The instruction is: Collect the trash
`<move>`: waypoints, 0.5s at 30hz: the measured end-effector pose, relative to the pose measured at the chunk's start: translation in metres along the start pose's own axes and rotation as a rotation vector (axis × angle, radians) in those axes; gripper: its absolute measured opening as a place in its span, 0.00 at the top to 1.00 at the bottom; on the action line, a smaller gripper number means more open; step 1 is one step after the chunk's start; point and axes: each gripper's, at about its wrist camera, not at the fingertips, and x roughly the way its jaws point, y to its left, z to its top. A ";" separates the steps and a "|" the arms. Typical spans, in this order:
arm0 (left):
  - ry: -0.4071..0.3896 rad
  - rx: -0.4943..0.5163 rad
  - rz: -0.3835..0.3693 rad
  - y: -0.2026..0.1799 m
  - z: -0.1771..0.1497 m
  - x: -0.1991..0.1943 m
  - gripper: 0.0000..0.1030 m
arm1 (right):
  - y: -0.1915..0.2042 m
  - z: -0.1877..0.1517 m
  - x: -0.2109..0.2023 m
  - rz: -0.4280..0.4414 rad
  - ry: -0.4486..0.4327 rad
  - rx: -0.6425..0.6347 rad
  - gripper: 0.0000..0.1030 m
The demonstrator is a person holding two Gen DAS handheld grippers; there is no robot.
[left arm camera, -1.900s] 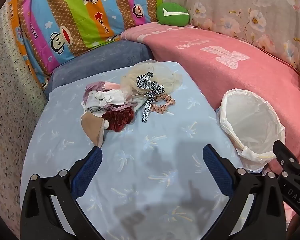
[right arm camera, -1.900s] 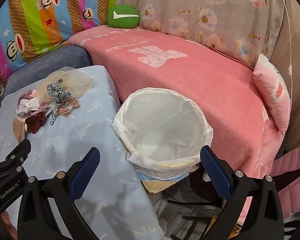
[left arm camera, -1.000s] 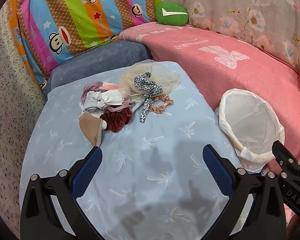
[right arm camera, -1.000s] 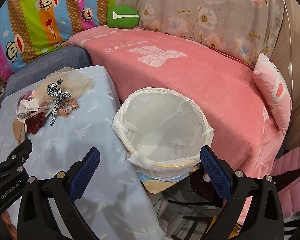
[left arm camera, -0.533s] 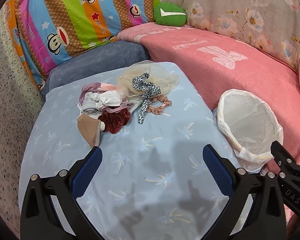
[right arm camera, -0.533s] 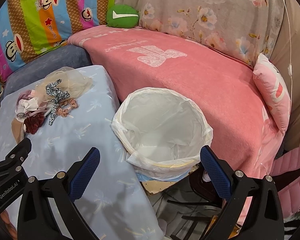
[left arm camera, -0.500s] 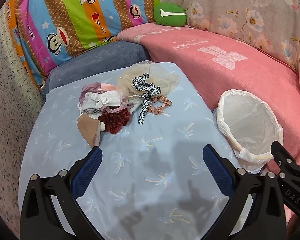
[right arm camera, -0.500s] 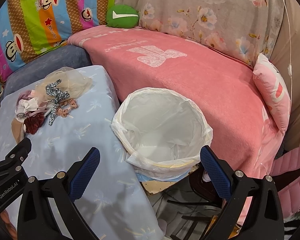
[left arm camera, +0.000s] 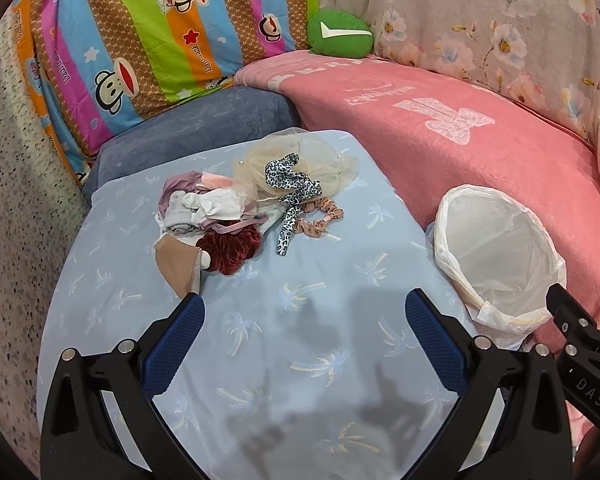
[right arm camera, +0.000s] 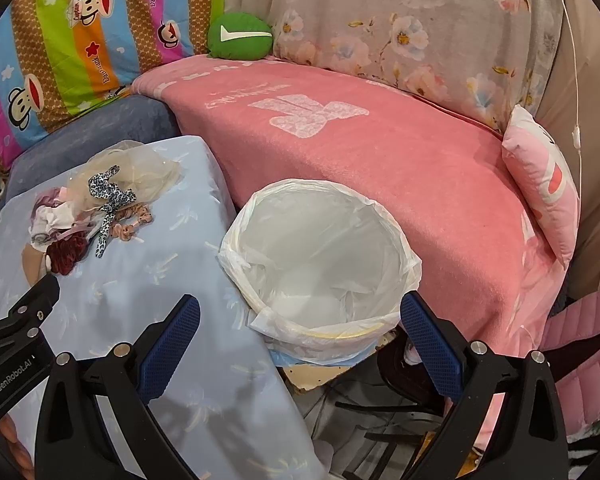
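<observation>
While both grippers' fingers [left arm camera: 432, 336] spread empty, the left gripper [right arm camera: 16, 360] reads "GenRobot.AI", the striped pillow [left arm camera: 172, 36] "Paul Frank".

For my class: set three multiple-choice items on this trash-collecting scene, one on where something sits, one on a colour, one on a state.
1. Where is the pile of scrunchies and cloth scraps?
A) inside the bin B) on the light blue cloth C) on the pink blanket
2. What colour is the round cushion?
A) green B) yellow C) black
3. What state is the left gripper in?
A) shut on a scrunchie B) open, holding nothing C) shut on the bag

Key: 1 B, the pile lies on the light blue cloth. 2 A, green with a white mark. 3 B, only cloth shows between its spread fingers.
</observation>
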 end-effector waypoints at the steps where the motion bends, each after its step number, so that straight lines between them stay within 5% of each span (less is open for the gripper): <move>1: -0.001 -0.001 -0.001 0.000 0.000 0.000 0.07 | 0.000 0.000 0.000 0.001 0.000 -0.002 0.06; 15: -0.004 -0.004 -0.004 0.001 0.003 0.002 0.07 | 0.003 0.002 0.000 0.000 -0.001 -0.007 0.06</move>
